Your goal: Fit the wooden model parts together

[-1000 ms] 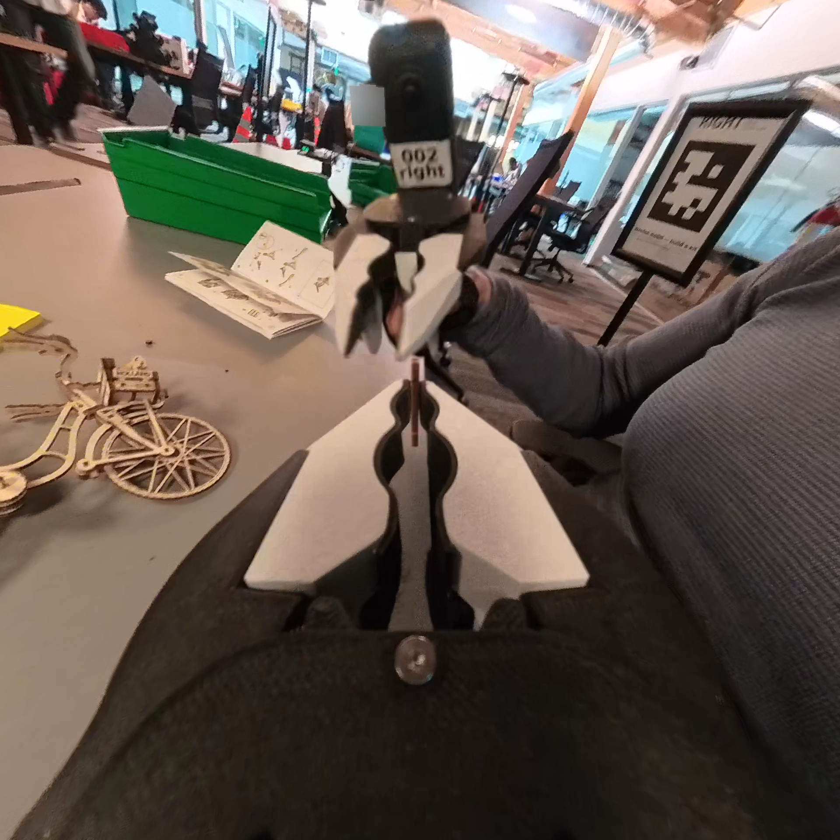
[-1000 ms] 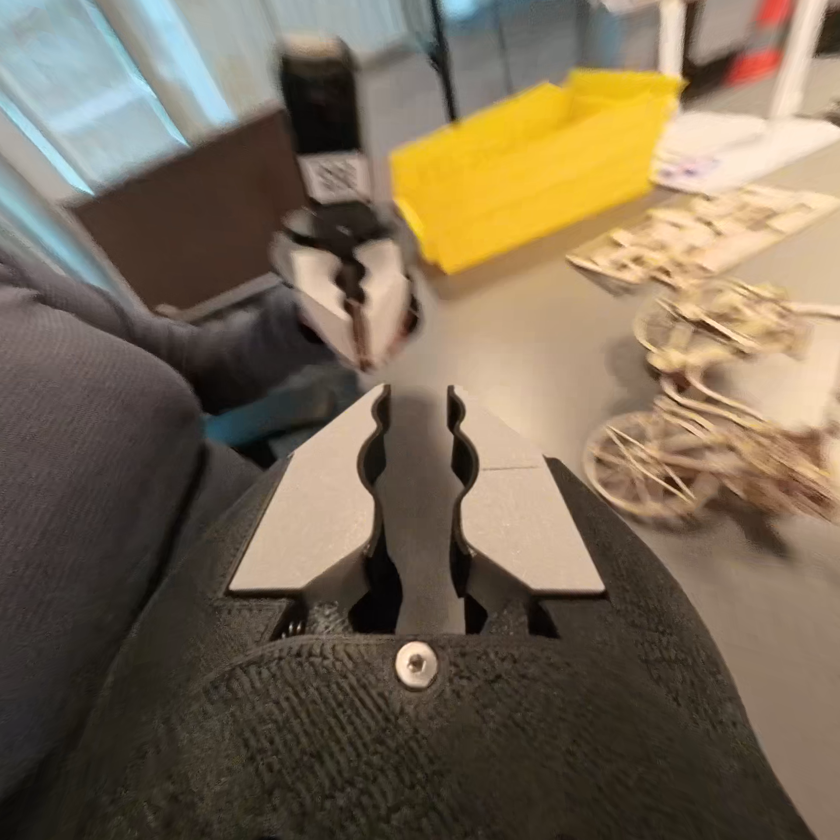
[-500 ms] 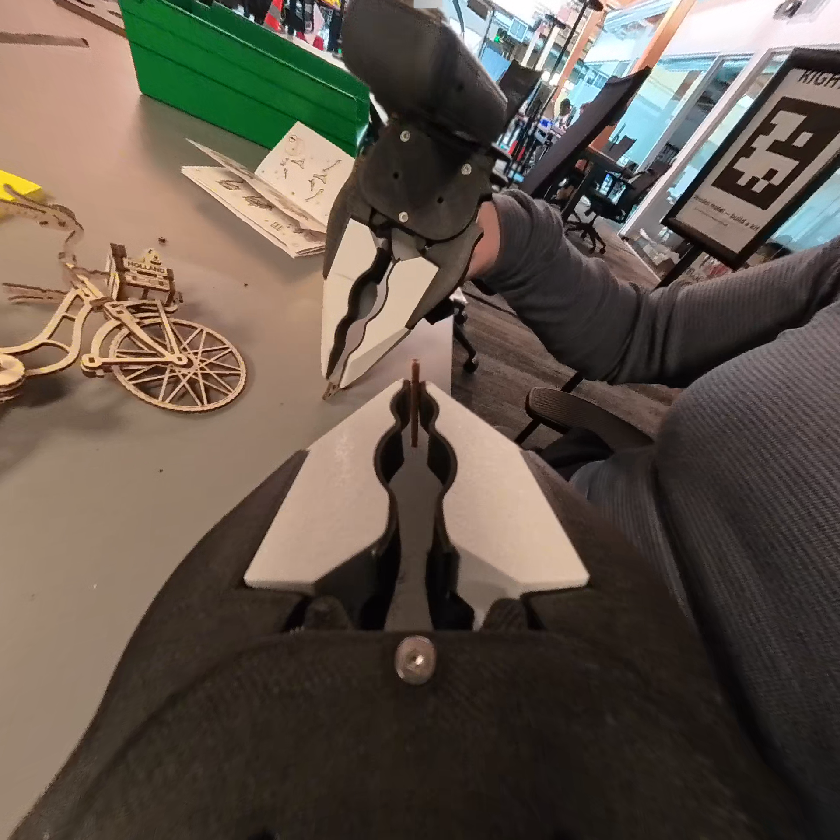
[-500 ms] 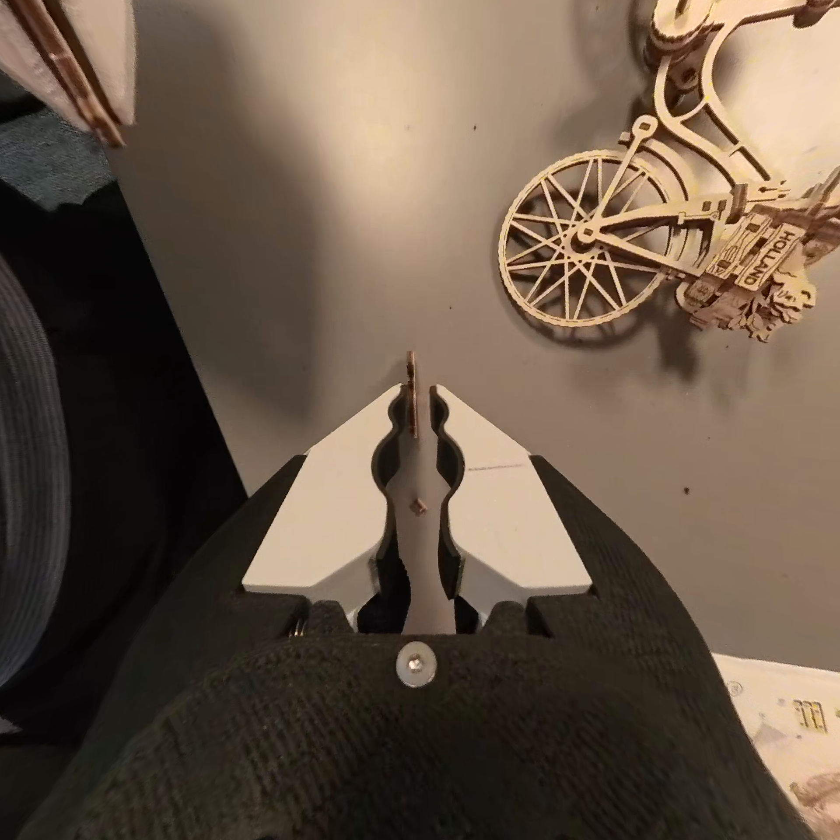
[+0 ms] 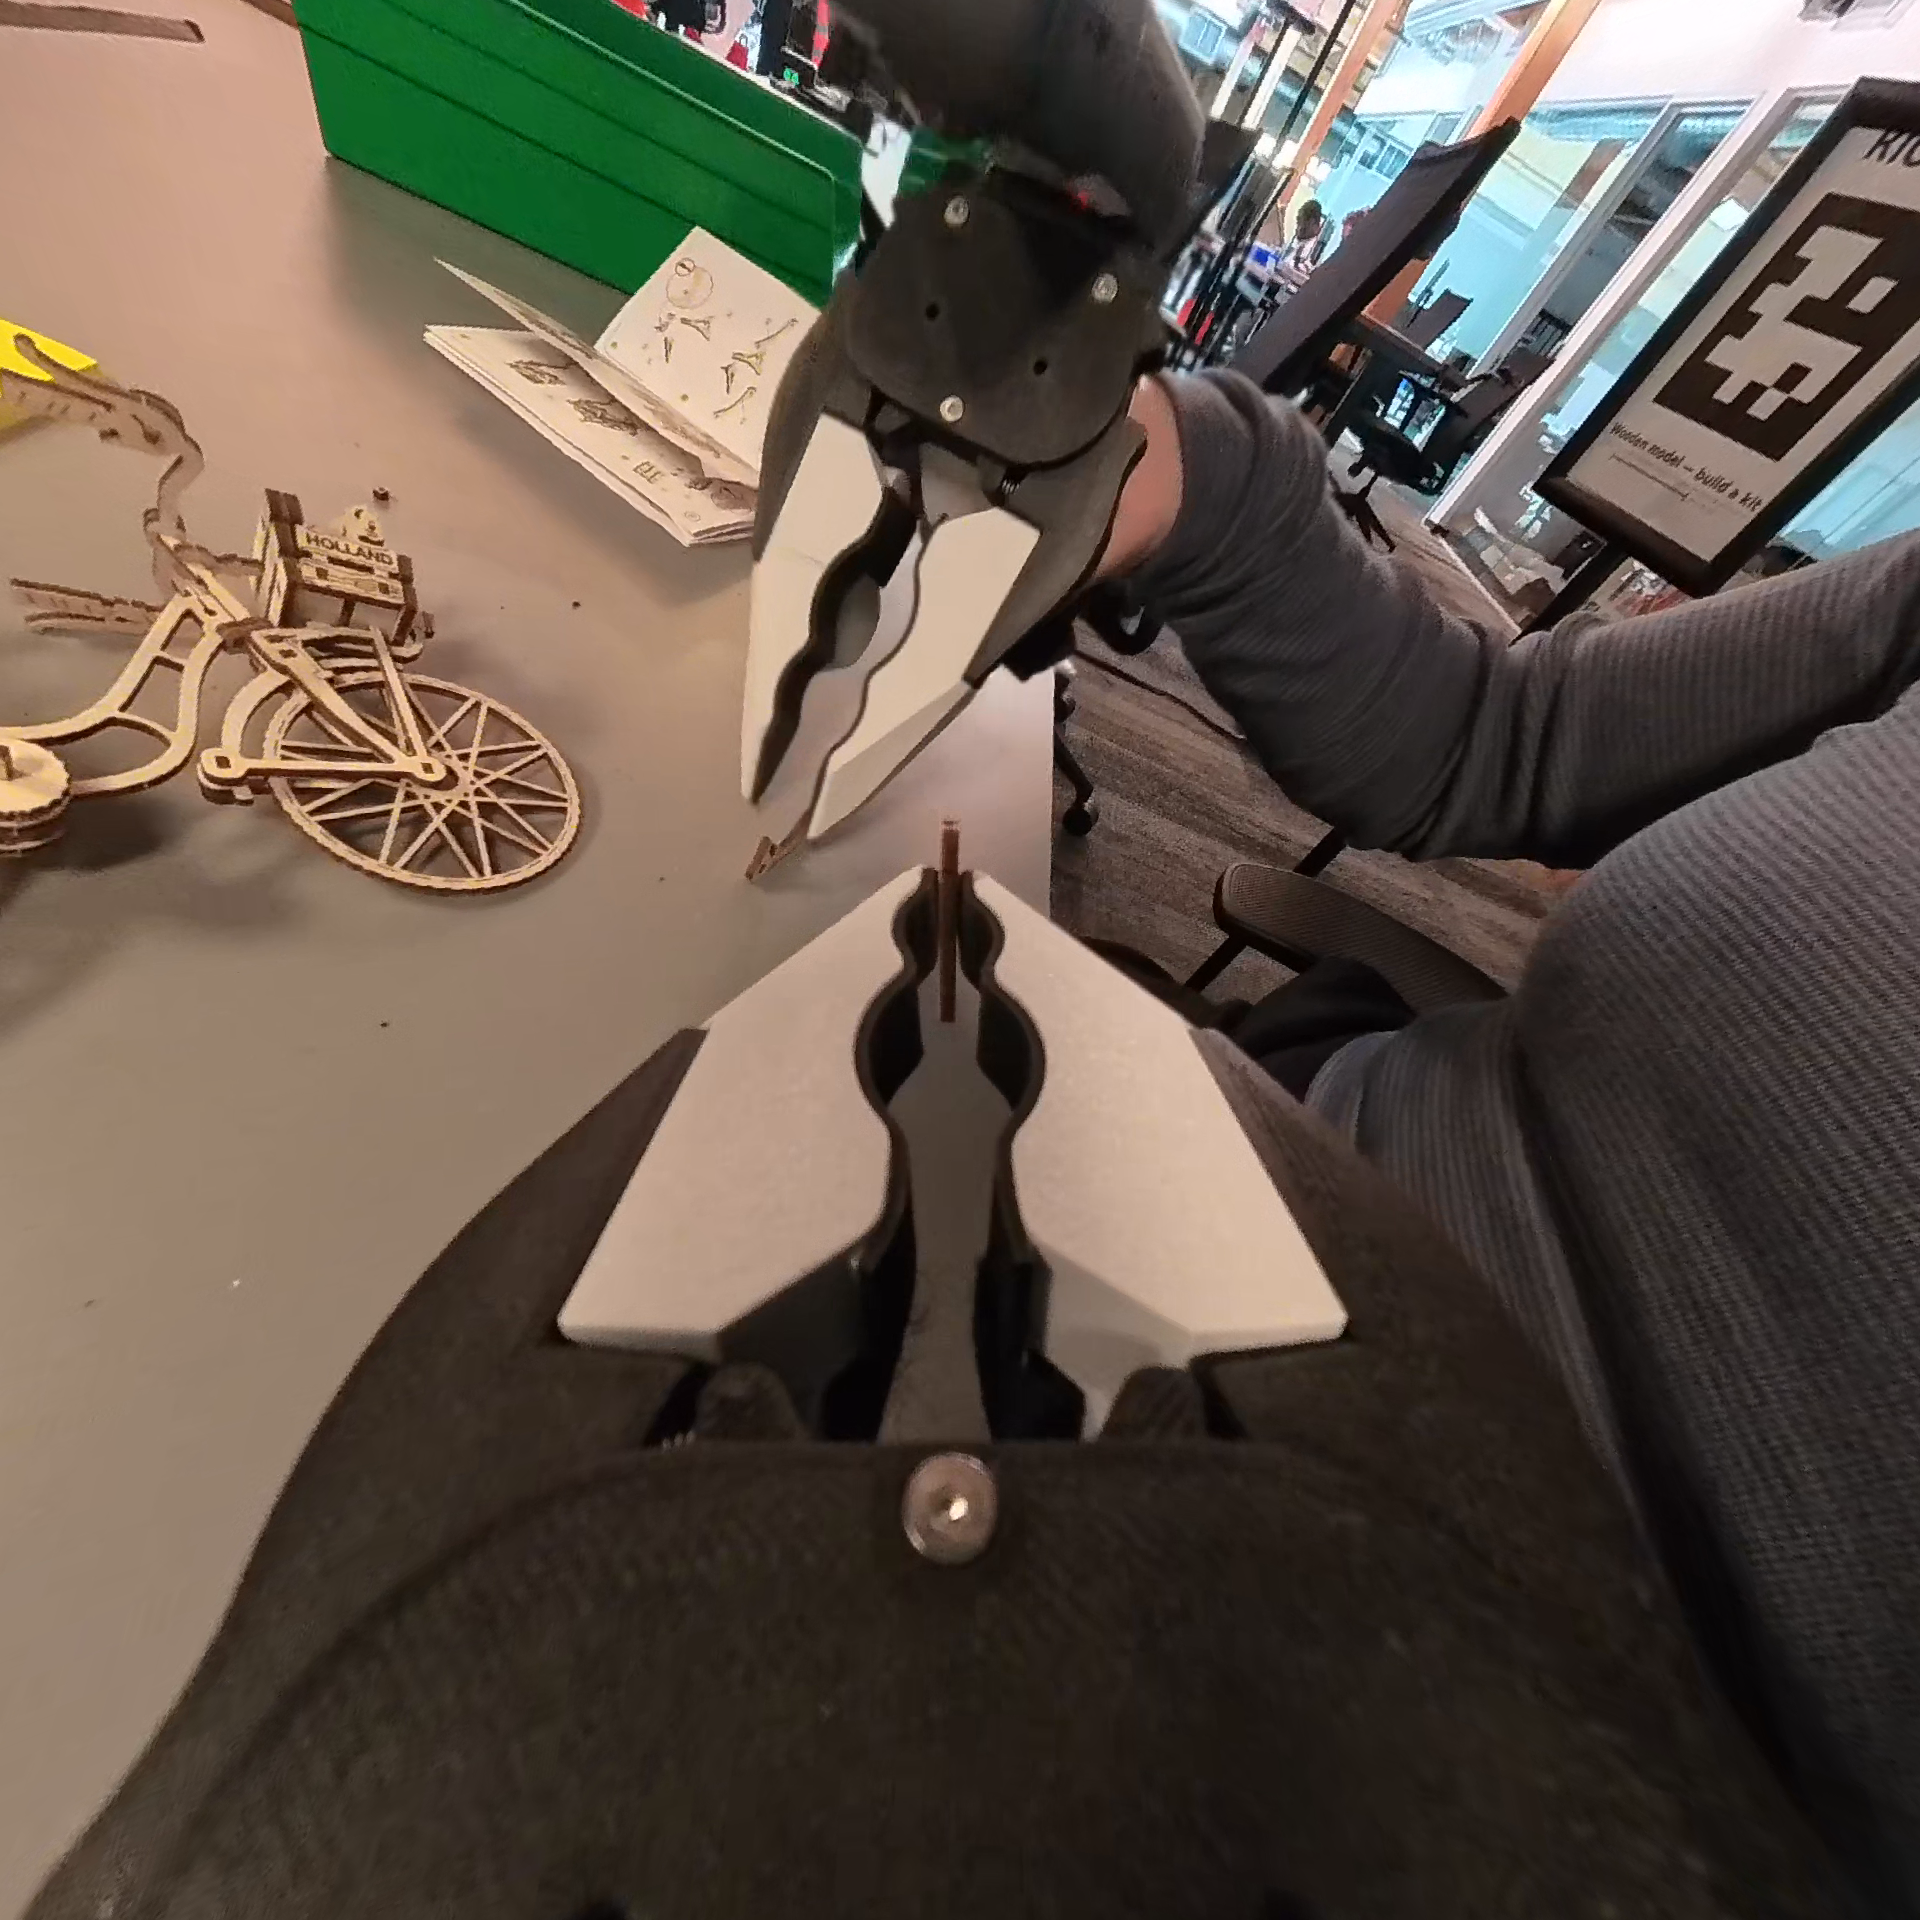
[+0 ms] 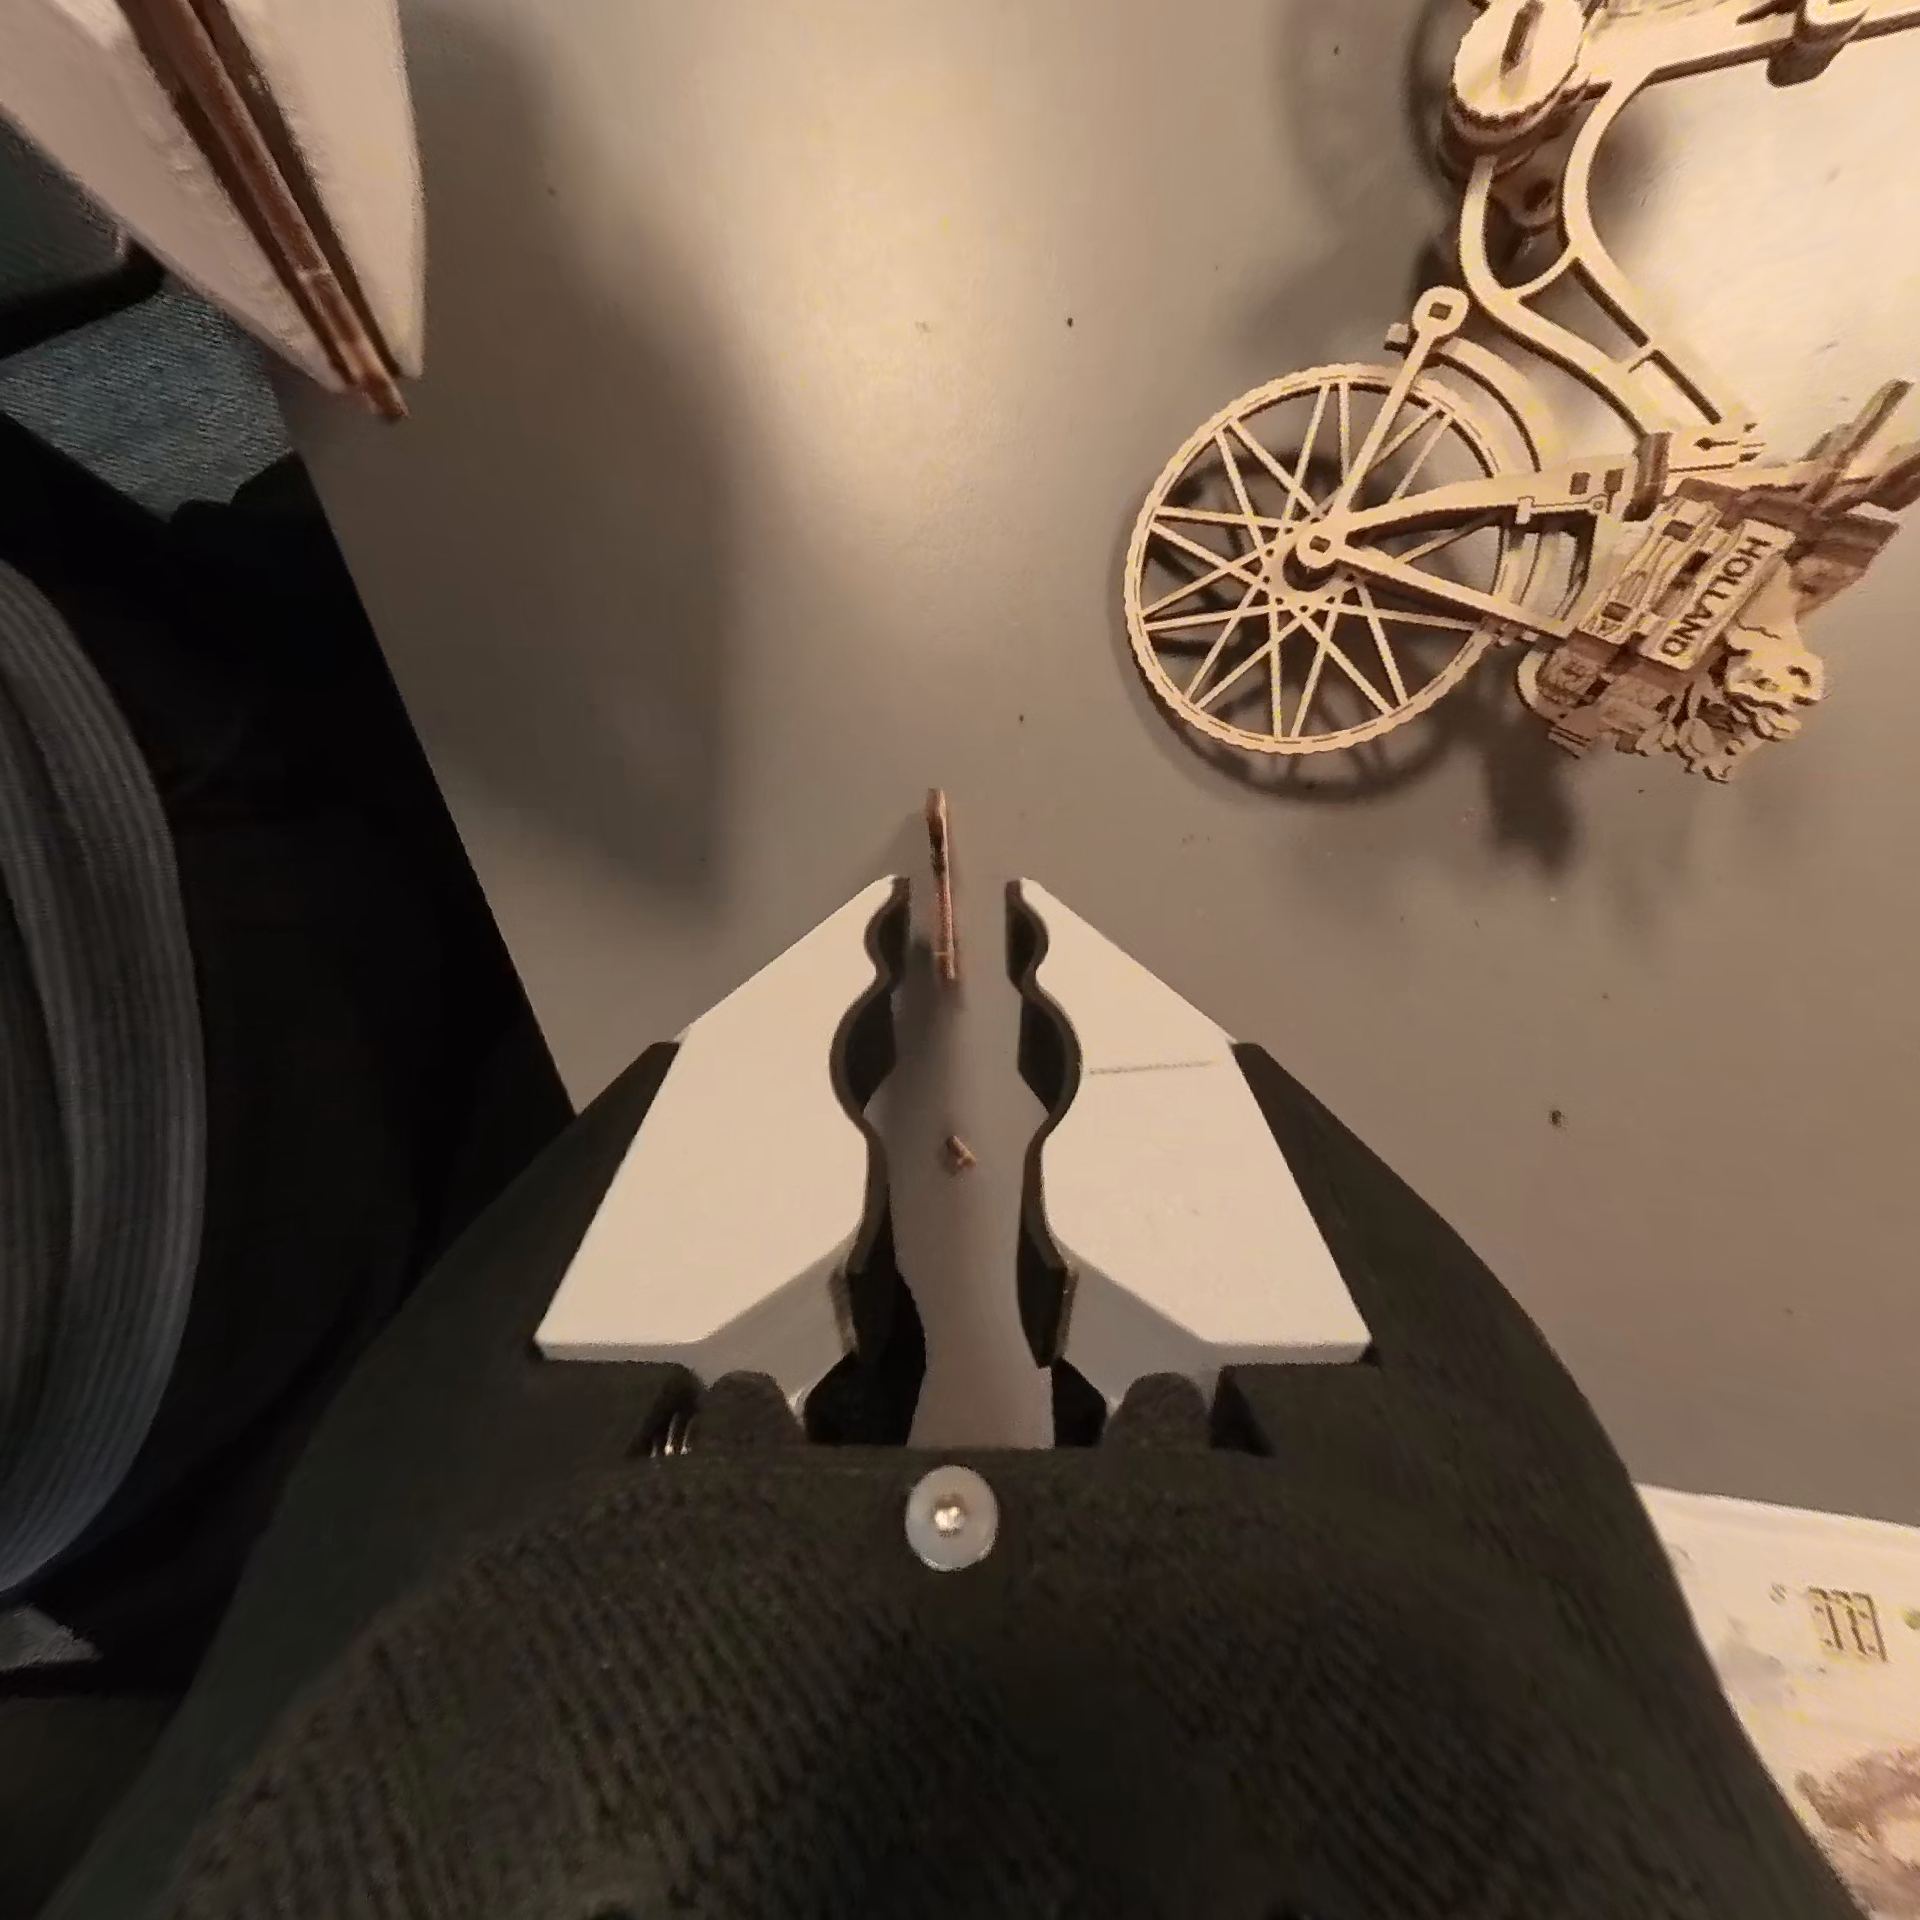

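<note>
My left gripper (image 5: 948, 883) is shut on a thin flat wooden piece (image 5: 949, 914), held edge-on above the table's near edge. Its tip and the layered piece show in the right wrist view (image 6: 312, 239). My right gripper (image 6: 956, 883) points straight down at the grey table (image 6: 727, 468); its jaws stand apart. A small thin wooden piece (image 6: 940, 883) sits upright beside its left finger, not squeezed. In the left wrist view this piece (image 5: 774, 857) touches the table under the right gripper (image 5: 790, 816). A wooden bicycle model (image 5: 312, 707) lies flat on the table (image 6: 1455, 520).
An open instruction booklet (image 5: 644, 416) lies behind the right gripper, before a green bin (image 5: 582, 135). A yellow object (image 5: 31, 364) is at the far left. The table edge (image 5: 1049, 779) runs just right of both grippers. A framed marker sign (image 5: 1787, 312) stands off the table. The left gripper's tips are roughly 11 centimetres from the right gripper's.
My right gripper swung from facing the left gripper to pointing down at the table. Its jaws have since parted from around the small piece. The left gripper keeps its hold.
</note>
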Action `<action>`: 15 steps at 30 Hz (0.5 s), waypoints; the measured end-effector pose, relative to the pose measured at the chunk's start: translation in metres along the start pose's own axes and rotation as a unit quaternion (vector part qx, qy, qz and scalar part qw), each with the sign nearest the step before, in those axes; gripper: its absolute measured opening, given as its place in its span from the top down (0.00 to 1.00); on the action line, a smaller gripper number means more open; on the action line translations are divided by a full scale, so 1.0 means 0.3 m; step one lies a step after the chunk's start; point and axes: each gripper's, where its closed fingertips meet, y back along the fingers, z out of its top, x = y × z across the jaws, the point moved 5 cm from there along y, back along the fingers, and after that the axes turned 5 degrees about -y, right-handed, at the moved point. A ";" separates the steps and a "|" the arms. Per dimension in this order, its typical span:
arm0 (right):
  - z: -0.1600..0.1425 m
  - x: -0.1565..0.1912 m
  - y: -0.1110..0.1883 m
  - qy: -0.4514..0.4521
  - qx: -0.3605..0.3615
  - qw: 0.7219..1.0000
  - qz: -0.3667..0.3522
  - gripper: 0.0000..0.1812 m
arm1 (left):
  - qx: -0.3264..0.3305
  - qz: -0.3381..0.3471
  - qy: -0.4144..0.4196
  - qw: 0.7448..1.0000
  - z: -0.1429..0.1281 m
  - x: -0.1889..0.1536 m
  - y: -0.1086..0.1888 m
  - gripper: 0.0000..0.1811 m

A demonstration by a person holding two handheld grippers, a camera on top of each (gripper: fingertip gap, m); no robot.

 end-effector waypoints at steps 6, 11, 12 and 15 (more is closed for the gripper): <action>0.135 0.133 0.105 -0.001 -0.197 0.968 0.153 0.93 | -0.030 -0.012 -0.010 0.999 0.019 -0.016 0.006 0.99; 0.195 0.210 0.163 -0.013 -0.274 0.933 0.233 0.96 | -0.042 -0.018 -0.016 0.999 0.035 -0.025 0.008 0.99; 0.197 0.210 0.161 -0.013 -0.271 0.936 0.224 0.96 | -0.045 -0.018 -0.016 0.999 0.039 -0.026 0.010 0.99; 0.202 0.198 0.156 -0.004 -0.266 0.946 0.185 0.95 | -0.051 -0.019 -0.017 0.998 0.049 -0.029 0.017 0.99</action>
